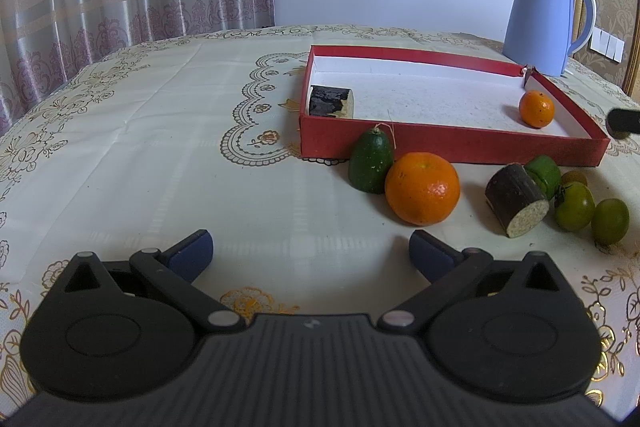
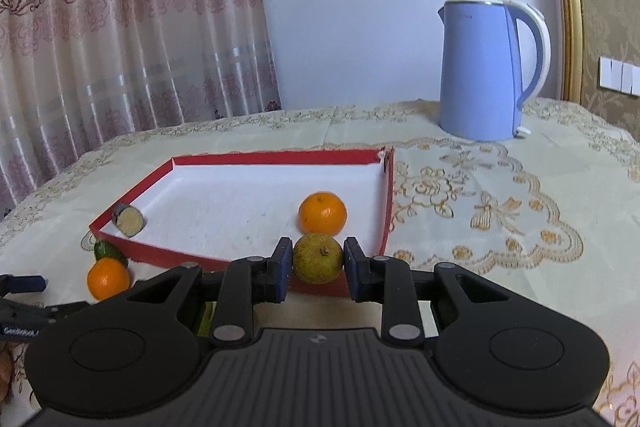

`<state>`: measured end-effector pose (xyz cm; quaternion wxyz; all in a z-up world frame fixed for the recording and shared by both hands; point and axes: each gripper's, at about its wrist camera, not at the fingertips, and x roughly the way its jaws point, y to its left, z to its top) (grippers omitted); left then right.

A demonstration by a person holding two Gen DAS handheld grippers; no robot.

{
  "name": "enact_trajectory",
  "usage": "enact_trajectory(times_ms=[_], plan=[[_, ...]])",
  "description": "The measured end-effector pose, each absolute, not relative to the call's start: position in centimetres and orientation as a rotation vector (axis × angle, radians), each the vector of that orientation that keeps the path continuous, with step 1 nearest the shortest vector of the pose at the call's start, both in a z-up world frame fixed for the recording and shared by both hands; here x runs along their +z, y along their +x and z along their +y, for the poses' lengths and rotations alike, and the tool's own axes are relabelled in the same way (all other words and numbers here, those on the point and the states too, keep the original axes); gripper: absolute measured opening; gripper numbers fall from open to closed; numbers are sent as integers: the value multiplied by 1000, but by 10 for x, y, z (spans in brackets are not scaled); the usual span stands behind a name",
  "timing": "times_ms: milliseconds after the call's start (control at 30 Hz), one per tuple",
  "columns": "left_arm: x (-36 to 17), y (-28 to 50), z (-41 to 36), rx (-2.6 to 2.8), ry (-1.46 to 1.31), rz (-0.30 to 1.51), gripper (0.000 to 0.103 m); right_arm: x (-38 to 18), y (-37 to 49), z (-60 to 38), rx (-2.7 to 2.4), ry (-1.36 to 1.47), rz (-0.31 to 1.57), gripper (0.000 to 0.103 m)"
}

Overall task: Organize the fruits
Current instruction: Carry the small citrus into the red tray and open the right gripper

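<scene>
Fruit sits pinched in your right gripper — a yellowish-green round one, pressed between both pads just in front of the red box's near wall. Your left gripper stands wide with nothing between its fingers, over the tablecloth. Beyond it lie a big orange, an avocado and small green fruits. Inside the box — a small orange and a dark cut piece. Farthest back stands a blue kettle.
</scene>
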<state>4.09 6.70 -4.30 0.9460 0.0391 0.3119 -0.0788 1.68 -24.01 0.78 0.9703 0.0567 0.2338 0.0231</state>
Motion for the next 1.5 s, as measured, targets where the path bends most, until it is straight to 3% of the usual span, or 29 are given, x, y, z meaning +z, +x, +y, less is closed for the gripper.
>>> enact_trajectory(times_ms=[500,1100,1200,1267,1367,1500], plan=[[-43,41,67,-161,79,635,103,-9,75,-233,2,48,539,27],[-43,42,67,-161,78,636,103,-22,88,-234,13,45,590,27],[-43,42,67,-160,79,636,103,-17,80,-235,22,47,577,35],[-42,42,67,-160,79,636,103,-14,68,-238,15,57,555,55],[-42,42,67,-161,79,636,103,-7,42,-243,25,74,504,62],[-42,42,67,-160,79,636,103,-5,9,-246,16,31,459,63]])
